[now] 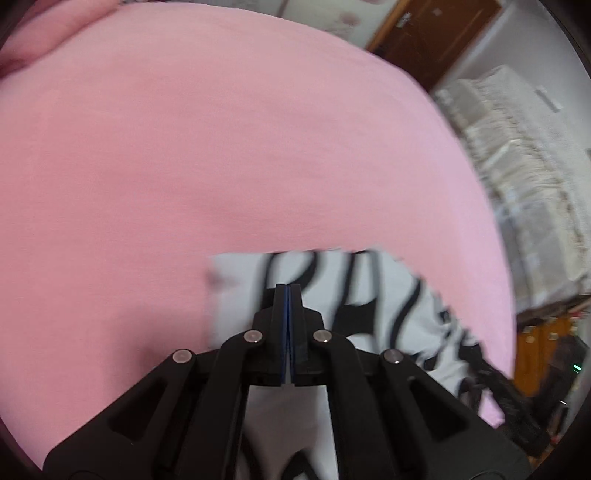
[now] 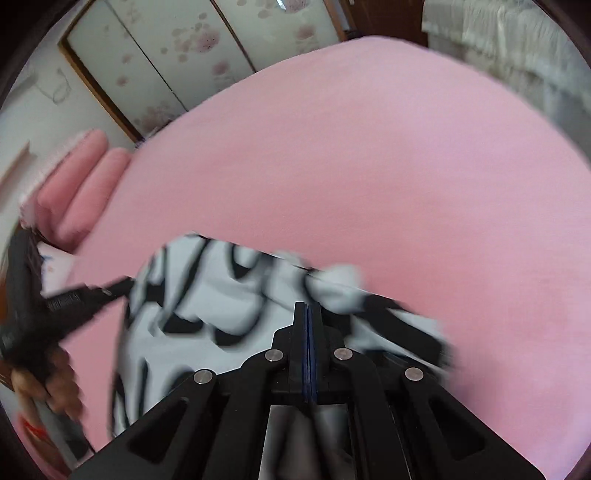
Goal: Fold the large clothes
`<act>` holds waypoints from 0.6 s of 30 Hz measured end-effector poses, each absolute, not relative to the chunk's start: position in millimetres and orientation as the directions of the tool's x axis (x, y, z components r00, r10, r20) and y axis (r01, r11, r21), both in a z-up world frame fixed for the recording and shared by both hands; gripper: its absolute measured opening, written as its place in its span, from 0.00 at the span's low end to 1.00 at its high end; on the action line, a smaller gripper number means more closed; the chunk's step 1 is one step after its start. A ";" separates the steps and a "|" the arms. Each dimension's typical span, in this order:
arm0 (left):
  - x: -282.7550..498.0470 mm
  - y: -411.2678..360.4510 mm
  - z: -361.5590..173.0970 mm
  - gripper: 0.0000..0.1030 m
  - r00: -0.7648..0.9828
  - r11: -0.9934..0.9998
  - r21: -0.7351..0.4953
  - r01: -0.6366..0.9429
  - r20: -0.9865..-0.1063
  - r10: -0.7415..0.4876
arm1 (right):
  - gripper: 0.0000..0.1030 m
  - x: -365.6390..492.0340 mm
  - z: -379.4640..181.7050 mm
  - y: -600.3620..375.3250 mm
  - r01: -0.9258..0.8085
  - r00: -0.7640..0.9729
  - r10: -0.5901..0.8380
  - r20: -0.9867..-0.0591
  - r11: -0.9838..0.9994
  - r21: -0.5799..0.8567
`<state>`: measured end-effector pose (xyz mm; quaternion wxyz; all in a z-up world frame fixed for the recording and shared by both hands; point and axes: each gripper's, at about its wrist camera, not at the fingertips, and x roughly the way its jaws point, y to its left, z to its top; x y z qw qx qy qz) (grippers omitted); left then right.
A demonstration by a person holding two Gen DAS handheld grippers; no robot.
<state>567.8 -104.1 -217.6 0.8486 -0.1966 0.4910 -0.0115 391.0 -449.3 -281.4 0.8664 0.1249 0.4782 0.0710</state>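
Observation:
A white garment with large black lettering [image 1: 373,302] lies on a pink bed sheet [image 1: 221,147]. It also shows in the right wrist view [image 2: 207,306], bunched and blurred. My left gripper [image 1: 288,286] has its jaws pressed together, and white cloth runs under and behind the fingers. My right gripper [image 2: 307,304] is also pressed together, with cloth passing beneath the fingers. Whether cloth is pinched between either pair of pads is hidden. The left gripper and the hand holding it show at the left edge of the right wrist view [image 2: 55,306].
Pink pillows [image 2: 85,184] lie at the head of the bed. A wardrobe with flowered doors [image 2: 166,55] stands behind. A wooden door [image 1: 436,33] and a white lace-covered piece of furniture [image 1: 517,166] stand beside the bed's right edge.

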 end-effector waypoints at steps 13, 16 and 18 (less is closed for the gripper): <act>413.4 -96.8 -226.8 0.00 0.293 0.933 -0.228 -0.278 -0.945 -0.144 | 0.04 219.3 -273.0 -480.7 0.197 0.318 0.270 -0.909 0.919 0.341; 384.4 -109.5 -224.2 0.00 0.254 0.939 -0.217 -0.266 -0.956 -0.149 | 0.10 189.0 -272.2 -468.1 0.200 0.271 0.269 -0.924 0.923 0.328; 369.3 -123.2 -220.4 0.00 0.229 0.938 -0.226 -0.262 -0.959 -0.167 | 0.25 177.0 -268.7 -456.7 0.179 0.247 0.293 -0.924 0.923 0.341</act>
